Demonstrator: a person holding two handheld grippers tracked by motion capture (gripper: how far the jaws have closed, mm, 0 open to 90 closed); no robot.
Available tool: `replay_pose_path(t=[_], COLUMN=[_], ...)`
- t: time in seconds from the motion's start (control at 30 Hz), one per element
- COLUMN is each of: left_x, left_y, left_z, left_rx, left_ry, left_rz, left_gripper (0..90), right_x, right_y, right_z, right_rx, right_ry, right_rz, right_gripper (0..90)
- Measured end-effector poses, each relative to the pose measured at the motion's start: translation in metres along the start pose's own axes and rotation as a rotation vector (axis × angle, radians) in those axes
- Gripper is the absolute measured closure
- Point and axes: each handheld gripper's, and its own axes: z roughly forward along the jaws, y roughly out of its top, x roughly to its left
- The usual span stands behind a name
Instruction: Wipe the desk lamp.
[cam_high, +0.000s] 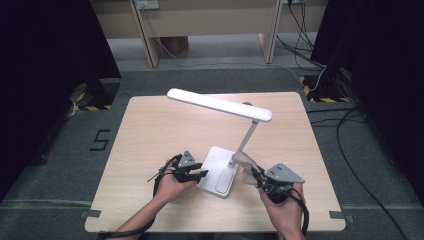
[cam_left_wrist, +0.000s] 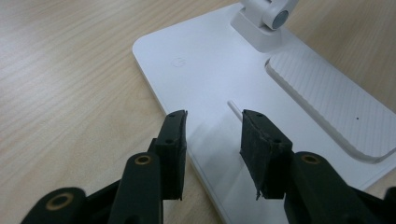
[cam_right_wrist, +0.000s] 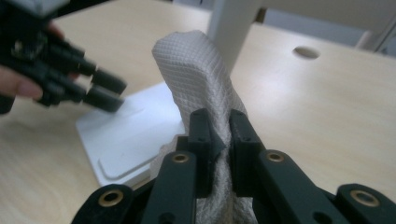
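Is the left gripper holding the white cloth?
No, the left gripper has empty open jaws over the lamp base; the right gripper pinches the cloth.

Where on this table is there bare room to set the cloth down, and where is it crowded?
Free: the far left of the table, between its left edge and the lamp head; also the far right corner beyond the lamp stem. Crowded: the near middle, where the left gripper meets the lamp base and the right gripper holds the cloth.

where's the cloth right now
The cloth is pinched in the right gripper, on the right of the high view, beside the lamp base and stem.
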Motion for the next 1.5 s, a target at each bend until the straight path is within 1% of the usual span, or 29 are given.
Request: replay_pose_path(t=[0.1,0.2,0.33,0.47,0.57,0.7,0.8,0.9,0.97,1.13,1.23,1.4,1.43,1.5], left_x=[-0.001,-0.001,0.000,0.001,0.002,0.002,0.002,0.002,0.002,0.001,0.002,0.002,0.001,0.001], left_y=[0.000,0.000,-0.001,-0.001,-0.001,-0.002,-0.002,-0.002,-0.002,-0.002,-0.002,-0.002,-0.002,-0.003], left_z=[0.002,0.003,0.003,0.003,0.003,0.003,0.003,0.003,0.003,0.003,0.003,0.003,0.003,0.004], left_rx=[0.001,-0.002,-0.005,-0.007,-0.008,-0.010,-0.013,-0.013,-0.013,-0.016,-0.016,-0.017,-0.020,-0.022], left_ry=[-0.010,-0.008,-0.014,-0.022,-0.022,-0.023,-0.023,-0.023,-0.024,-0.027,-0.031,-0.030,-0.027,-0.027], left_rz=[0.001,0.005,-0.006,-0.016,-0.019,-0.022,-0.027,-0.027,-0.027,-0.026,-0.026,-0.026,-0.026,-0.027], left_gripper=[59.8,59.8,60.2,60.2,60.2,60.2,60.5,60.7,60.8,61.8,62.2,62.3,62.4,62.5], right_x=[-0.007,-0.008,-0.013,-0.018,-0.019,-0.020,-0.020,-0.022,-0.022,-0.018,-0.016,-0.016,-0.017,-0.016], right_y=[0.012,0.025,0.041,0.057,0.064,0.070,0.073,0.076,0.078,0.076,0.076,0.080,0.081,0.082], right_z=[-0.014,-0.025,-0.034,-0.040,-0.043,-0.046,-0.047,-0.046,-0.043,-0.029,-0.024,-0.028,-0.029,-0.032], right_rx=[-0.071,-0.134,-0.224,-0.296,-0.327,-0.368,-0.387,-0.407,-0.406,-0.375,-0.371,-0.392,-0.401,-0.414], right_ry=[-0.033,-0.060,-0.094,-0.118,-0.123,-0.137,-0.144,-0.165,-0.167,-0.174,-0.179,-0.191,-0.198,-0.200], right_rz=[0.006,0.001,-0.001,0.000,0.006,0.008,0.018,0.025,0.036,0.033,0.044,0.053,0.043,0.056], right_gripper=[82.0,82.0,82.0,82.0,82.0,82.0,82.0,82.0,82.0,81.9,81.9,81.9,81.9,81.9])
